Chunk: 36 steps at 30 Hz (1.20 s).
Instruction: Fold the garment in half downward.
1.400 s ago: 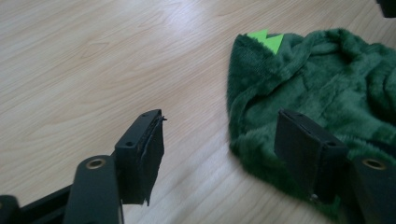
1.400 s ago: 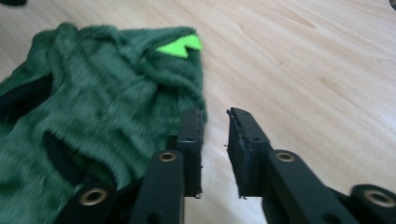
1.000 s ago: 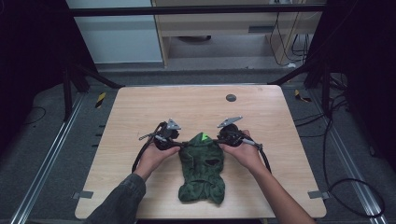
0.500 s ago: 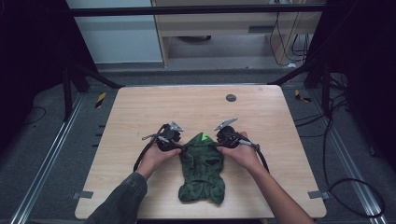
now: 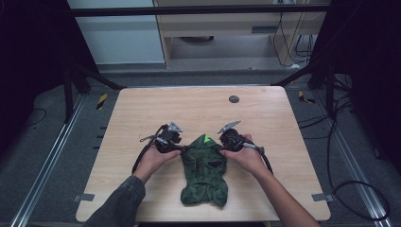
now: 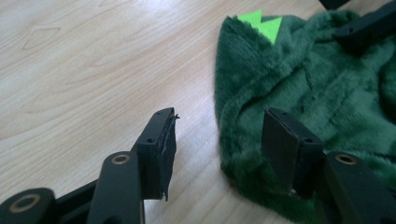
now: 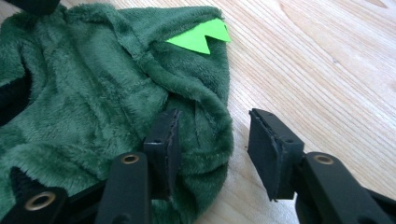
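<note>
**Two open grippers straddle the edges of one green fleece garment**

One garment lies on the counter (image 5: 142, 113): a dark green plush garment (image 5: 204, 172), spread flat near the middle of the counter's near edge, its long axis running from the near edge toward the far one. It carries one bright green zigzag patch (image 5: 206, 139) at its far end, seen as a jagged felt shape in the left gripper view (image 6: 261, 22) and in the right gripper view (image 7: 201, 37). One small dark round disc (image 5: 233, 99) sits on the wood well apart from the garment, toward the far edge and a little right of centre.

There are two grippers, one in each hand. The left gripper (image 5: 177, 148) is held low at the garment's left side near its far end, the left hand (image 5: 153, 158) wrapped around it, the forearm in a dark sleeve (image 5: 118, 205) coming in from the near edge. Its jaws stand wide apart: in the left gripper view (image 6: 217, 140) one jaw is over bare wood and the other rests on the fleece, so the garment's edge lies between them, not yet pinched.

The right gripper (image 5: 222, 145) mirrors it at the garment's right side, the right hand (image 5: 246, 156) around it with a bare forearm behind. Its jaws are likewise wide; in the right gripper view (image 7: 212, 149) one is on the fleece and the other over the wood, the folded edge between them.

No readable writing or brand shows on the garment, the grippers or the counter.
</note>
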Each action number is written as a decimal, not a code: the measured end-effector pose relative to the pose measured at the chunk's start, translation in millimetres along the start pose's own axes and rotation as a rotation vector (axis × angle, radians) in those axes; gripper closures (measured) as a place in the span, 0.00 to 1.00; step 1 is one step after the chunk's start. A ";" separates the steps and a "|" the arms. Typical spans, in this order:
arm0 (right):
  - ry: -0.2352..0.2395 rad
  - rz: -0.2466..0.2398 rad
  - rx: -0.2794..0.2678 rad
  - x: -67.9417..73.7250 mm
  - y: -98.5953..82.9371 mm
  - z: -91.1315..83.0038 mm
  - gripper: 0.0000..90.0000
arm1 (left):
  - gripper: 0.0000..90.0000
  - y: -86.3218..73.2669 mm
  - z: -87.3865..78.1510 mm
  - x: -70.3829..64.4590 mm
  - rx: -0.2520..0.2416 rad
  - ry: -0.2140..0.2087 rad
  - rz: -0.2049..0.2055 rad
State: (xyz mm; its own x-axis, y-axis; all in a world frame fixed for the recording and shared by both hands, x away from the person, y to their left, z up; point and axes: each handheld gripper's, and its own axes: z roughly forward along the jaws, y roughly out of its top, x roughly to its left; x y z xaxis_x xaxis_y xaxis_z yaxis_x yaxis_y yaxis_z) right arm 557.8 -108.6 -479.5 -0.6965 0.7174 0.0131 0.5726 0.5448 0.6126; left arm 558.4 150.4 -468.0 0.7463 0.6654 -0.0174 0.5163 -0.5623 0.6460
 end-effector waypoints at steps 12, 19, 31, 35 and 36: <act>0.004 0.028 0.021 -0.4 -7.0 0.3 0.57 | 0.48 -12.9 3.0 0.0 0.032 -0.008 -0.006; -0.001 0.003 0.020 2.6 -8.8 2.0 0.66 | 0.55 -13.5 11.0 -5.7 0.061 -0.029 0.020; 0.055 -0.032 0.063 7.2 -2.9 2.1 0.94 | 0.88 -9.9 11.0 -9.9 0.068 -0.083 0.022; 0.055 -0.048 0.061 5.4 0.0 -0.7 0.94 | 0.91 -6.1 7.4 -11.3 0.060 -0.072 0.038; 0.052 -0.044 0.059 5.0 0.9 -2.1 0.94 | 0.91 -4.9 6.3 -11.7 0.061 -0.068 0.046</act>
State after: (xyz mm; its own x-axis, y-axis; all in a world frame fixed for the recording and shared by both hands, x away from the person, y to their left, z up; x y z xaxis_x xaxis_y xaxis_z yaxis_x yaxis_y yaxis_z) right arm 553.9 -105.4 -477.2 -0.7424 0.6693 0.0292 0.5641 0.6010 0.5662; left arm 549.7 142.3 -475.8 0.7958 0.6041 -0.0418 0.5037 -0.6220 0.5996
